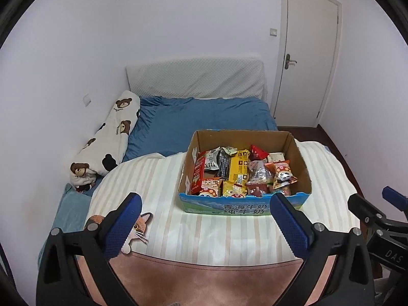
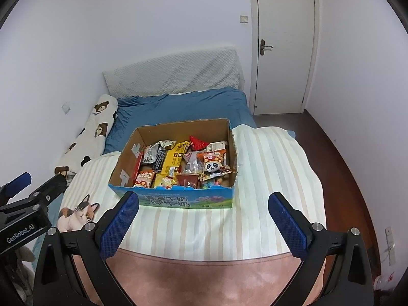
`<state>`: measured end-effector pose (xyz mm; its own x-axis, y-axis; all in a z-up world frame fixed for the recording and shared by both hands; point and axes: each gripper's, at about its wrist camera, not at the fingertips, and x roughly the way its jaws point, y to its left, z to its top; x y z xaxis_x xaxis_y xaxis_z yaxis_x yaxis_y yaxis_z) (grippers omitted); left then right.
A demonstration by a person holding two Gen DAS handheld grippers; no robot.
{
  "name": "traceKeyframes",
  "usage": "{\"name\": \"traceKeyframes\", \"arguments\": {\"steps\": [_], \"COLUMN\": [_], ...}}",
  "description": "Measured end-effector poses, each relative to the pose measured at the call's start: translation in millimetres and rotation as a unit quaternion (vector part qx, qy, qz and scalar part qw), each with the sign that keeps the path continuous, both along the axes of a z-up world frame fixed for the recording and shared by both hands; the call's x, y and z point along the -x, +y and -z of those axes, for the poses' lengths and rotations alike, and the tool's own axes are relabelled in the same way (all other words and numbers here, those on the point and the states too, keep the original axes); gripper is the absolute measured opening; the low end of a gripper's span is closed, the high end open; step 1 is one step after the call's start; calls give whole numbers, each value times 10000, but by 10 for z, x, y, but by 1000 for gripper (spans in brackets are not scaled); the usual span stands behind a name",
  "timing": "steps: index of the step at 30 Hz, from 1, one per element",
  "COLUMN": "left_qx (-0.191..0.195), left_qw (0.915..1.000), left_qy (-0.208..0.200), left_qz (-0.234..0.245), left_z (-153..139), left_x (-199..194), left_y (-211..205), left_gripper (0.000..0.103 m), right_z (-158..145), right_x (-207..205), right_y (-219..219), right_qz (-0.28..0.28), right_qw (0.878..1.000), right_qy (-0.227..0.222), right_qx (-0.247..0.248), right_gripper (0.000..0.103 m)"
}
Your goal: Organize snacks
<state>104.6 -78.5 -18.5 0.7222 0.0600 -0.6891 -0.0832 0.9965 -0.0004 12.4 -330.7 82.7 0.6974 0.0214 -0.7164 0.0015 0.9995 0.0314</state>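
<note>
An open cardboard box [image 1: 243, 135] with a blue and green printed front stands on a cream striped blanket [image 1: 158, 176] on the bed. It is full of several snack packets, among them a yellow one [image 1: 238, 168] and a panda one [image 2: 213, 165]. My left gripper [image 1: 204, 205] hovers open in front of the box's near left corner, nothing between its blue pads. My right gripper [image 2: 204, 204] is open too, centred before the box [image 2: 178, 127], empty. Each gripper shows at the edge of the other's view.
A bear-print bolster [image 1: 107, 137] lies along the left wall. Blue sheet [image 1: 199, 117] and a white headboard cushion [image 1: 196, 79] lie behind the box. A cat print [image 2: 76, 213] marks the blanket's left corner. A closed white door [image 2: 283, 43] and dark floor [image 2: 339, 168] are to the right.
</note>
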Motion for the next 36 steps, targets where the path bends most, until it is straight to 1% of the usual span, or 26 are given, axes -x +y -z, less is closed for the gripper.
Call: {"name": "traceKeyframes", "arguments": {"steps": [3, 8, 11, 13, 20, 28, 36], "left_qx": [13, -44, -82, -105, -158, -126, -137], "left_qw": [10000, 9999, 9999, 9998, 9996, 9995, 9996], "left_qy": [83, 111, 137, 173, 195, 254, 203], "left_qz": [-7, -8, -3, 25, 104, 138, 142], "left_z": [61, 119, 140, 162, 191, 189, 172], "left_x": [-89, -176, -206, -228, -243, -234, -195], "left_y": [-4, -28, -34, -34, -53, -48, -47], "left_gripper": [103, 103, 103, 103, 103, 103, 103], "right_z": [26, 51, 68, 89, 114, 123, 94], "right_x": [-84, -200, -251, -274, -269, -234, -193], "right_y": [-3, -3, -9, 4, 8, 16, 47], "right_qz": [30, 80, 121, 133, 169, 169, 168], "right_qw": [10000, 9998, 9999, 9998, 9998, 9998, 9998], "right_qy": [5, -11, 36, 60, 90, 84, 45], "right_qx": [55, 163, 83, 126, 37, 48, 137], "right_gripper": [103, 103, 103, 103, 103, 103, 103]}}
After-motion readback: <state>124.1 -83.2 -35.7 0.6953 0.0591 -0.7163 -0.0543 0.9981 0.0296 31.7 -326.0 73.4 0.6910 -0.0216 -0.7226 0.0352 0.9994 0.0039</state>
